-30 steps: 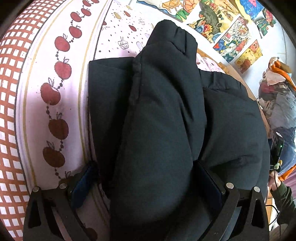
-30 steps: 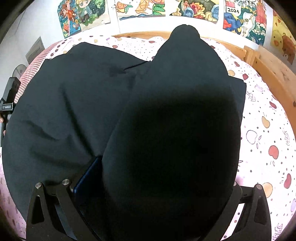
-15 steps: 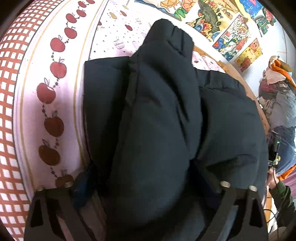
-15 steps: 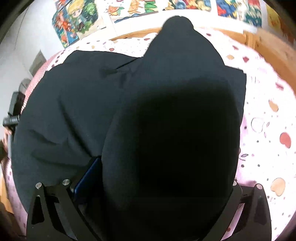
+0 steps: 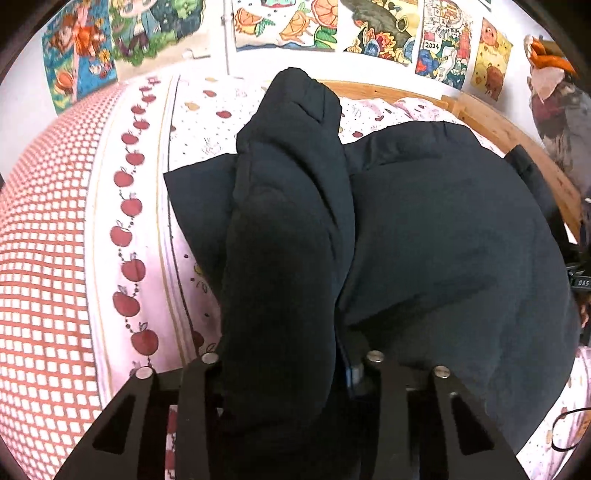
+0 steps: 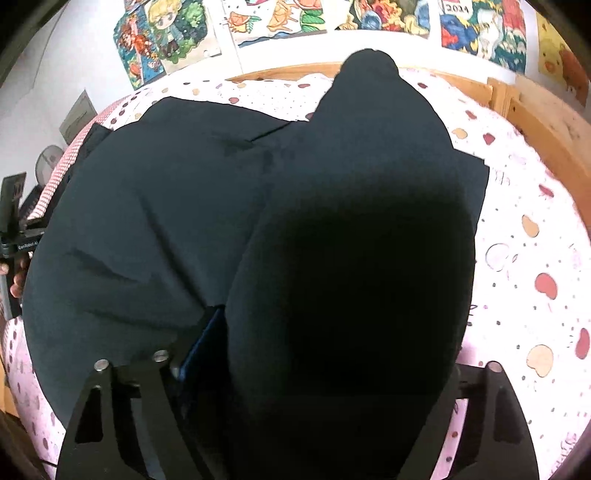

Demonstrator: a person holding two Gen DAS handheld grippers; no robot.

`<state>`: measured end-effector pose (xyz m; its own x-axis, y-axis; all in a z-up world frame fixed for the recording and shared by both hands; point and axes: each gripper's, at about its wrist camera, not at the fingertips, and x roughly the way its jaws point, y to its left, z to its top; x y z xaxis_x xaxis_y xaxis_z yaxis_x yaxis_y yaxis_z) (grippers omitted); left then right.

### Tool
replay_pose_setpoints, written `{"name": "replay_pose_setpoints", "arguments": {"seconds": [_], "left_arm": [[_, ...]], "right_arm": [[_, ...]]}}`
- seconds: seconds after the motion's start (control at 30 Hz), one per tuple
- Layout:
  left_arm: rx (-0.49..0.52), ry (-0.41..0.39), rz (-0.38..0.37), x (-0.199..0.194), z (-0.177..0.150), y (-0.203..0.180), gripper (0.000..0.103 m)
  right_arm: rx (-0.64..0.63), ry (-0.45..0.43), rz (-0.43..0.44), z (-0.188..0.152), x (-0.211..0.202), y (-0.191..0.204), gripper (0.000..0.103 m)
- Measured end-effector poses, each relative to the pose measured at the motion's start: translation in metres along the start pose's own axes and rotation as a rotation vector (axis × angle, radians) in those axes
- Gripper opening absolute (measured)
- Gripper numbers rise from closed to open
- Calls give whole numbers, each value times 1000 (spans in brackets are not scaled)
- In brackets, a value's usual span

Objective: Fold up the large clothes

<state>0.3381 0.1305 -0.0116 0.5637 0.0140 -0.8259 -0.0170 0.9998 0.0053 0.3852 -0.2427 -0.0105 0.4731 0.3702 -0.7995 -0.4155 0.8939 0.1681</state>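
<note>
A black puffy jacket (image 5: 461,240) lies spread on a bed with a pink apple-print sheet (image 5: 147,221). In the left wrist view its left sleeve (image 5: 288,221) runs up from between the fingers of my left gripper (image 5: 291,358); the jaws are closing and squeeze the sleeve. In the right wrist view the jacket body (image 6: 147,229) fills the left half. The other sleeve (image 6: 362,221) bulges between the fingers of my right gripper (image 6: 328,360), whose jaws are closing on it. The sleeve hides the right finger's pad.
A red checked cover (image 5: 44,258) lies at the bed's left side. A wooden bed frame (image 5: 517,129) and a wall with posters (image 5: 295,22) bound the far side. Piled clothes (image 5: 554,92) stand at the far right. Pink sheet (image 6: 535,258) lies bare right of the jacket.
Both grippers' jaws have narrowed around their sleeves. The left gripper has risen and turned, so the wall and posters now show above the jacket. The right gripper has stayed in place.
</note>
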Motion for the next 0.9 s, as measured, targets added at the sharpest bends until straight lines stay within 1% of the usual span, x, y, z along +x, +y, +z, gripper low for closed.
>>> {"name": "replay_pose_setpoints", "arguments": {"seconds": [0.03, 0.1, 0.13, 0.17, 0.2, 0.37, 0.5, 0.57, 0.6, 0.73, 0.9], "left_arm": [[6, -5, 12, -3, -1, -2, 31], [21, -16, 38, -8, -2, -5, 28], [30, -24, 52, -11, -3, -7, 27], [35, -31, 64, -14, -4, -9, 25], [38, -44, 81, -18, -5, -11, 24], [36, -79, 128, -34, -10, -15, 21], [26, -94, 139, -47, -12, -15, 19], [26, -108, 146, -55, -13, -16, 18], [30, -115, 155, -56, -10, -25, 17], [47, -146, 183, -75, -13, -31, 16], [31, -187, 178, -108, -16, -31, 15]], "right_arm": [[-4, -5, -10, 1, -3, 0, 71], [-9, -17, -28, 1, -9, 1, 62], [-9, -21, -35, 1, -11, 1, 59], [-9, -24, -39, 1, -13, 1, 54], [-9, -26, -35, 1, -16, 2, 47], [-77, -38, -112, 0, -25, 20, 35], [-61, -65, -107, 2, -41, 19, 23], [-64, -83, -107, 2, -49, 20, 21], [-66, -89, -109, 3, -52, 22, 20], [-96, -116, -138, 7, -66, 31, 19], [-115, -175, -135, 14, -93, 43, 17]]}}
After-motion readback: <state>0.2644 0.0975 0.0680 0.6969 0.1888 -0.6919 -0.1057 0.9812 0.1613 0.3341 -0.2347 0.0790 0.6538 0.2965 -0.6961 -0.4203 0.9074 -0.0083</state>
